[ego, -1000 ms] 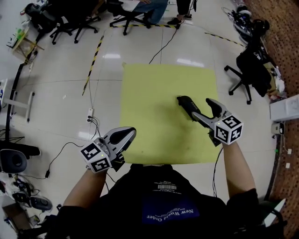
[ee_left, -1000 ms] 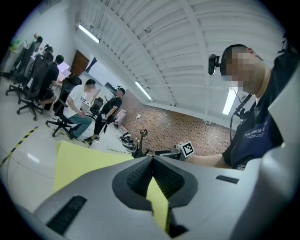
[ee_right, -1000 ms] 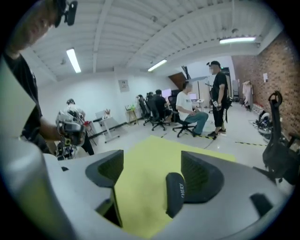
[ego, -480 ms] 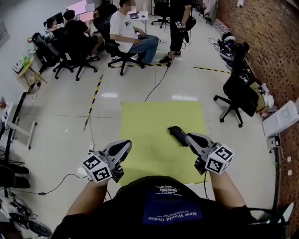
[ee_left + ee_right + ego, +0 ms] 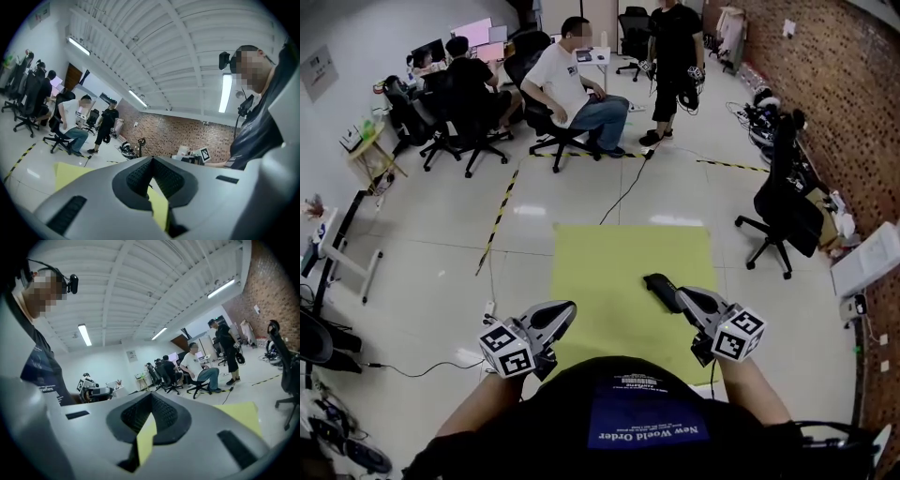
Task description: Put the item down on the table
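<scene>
- My right gripper (image 5: pixel 651 280) is over the near right part of the table (image 5: pixel 609 248). Its jaws have just been closing and now meet with nothing between them.
- My left gripper (image 5: pixel 570 307) is at the table's near left edge, jaws together, also empty.
- The item is in neither tool, and I can make out none on the table. The view is small, so a flat thing could escape me.
- My guess is that both tools are closed and idle, held clear above the table.
- Both forearms are out from my chest, with the grippers about level and pointing across the table.
</scene>
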`<state>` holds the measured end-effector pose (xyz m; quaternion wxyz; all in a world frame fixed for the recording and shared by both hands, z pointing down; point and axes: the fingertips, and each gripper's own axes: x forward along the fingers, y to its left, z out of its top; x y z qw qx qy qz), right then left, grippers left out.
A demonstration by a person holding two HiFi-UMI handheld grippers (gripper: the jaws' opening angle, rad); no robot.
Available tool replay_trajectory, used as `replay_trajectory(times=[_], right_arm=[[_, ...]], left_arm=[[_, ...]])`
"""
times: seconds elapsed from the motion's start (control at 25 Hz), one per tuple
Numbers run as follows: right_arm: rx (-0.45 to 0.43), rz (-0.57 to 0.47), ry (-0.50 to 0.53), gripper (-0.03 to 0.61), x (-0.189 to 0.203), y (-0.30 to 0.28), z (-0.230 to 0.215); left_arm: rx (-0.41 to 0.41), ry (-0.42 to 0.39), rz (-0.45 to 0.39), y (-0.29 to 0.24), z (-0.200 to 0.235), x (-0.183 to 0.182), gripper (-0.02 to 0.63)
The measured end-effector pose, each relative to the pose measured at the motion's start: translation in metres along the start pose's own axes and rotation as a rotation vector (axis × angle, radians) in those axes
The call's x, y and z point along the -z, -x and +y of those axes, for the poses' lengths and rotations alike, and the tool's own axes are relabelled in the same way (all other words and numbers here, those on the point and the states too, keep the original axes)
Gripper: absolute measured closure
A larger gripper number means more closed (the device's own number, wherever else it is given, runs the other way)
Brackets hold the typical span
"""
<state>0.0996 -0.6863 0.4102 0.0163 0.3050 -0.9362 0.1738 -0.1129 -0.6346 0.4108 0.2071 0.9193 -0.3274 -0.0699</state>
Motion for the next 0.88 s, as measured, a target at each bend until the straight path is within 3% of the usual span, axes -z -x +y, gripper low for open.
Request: replay_trajectory(times=[0.88], right_arm=[[-0.037,0.022,0.035,0.592,-0.003,-0.018,0.005]], left_arm=[[-0.013,0.007,-0.013,0.002,0.009,-0.003,0.609]])
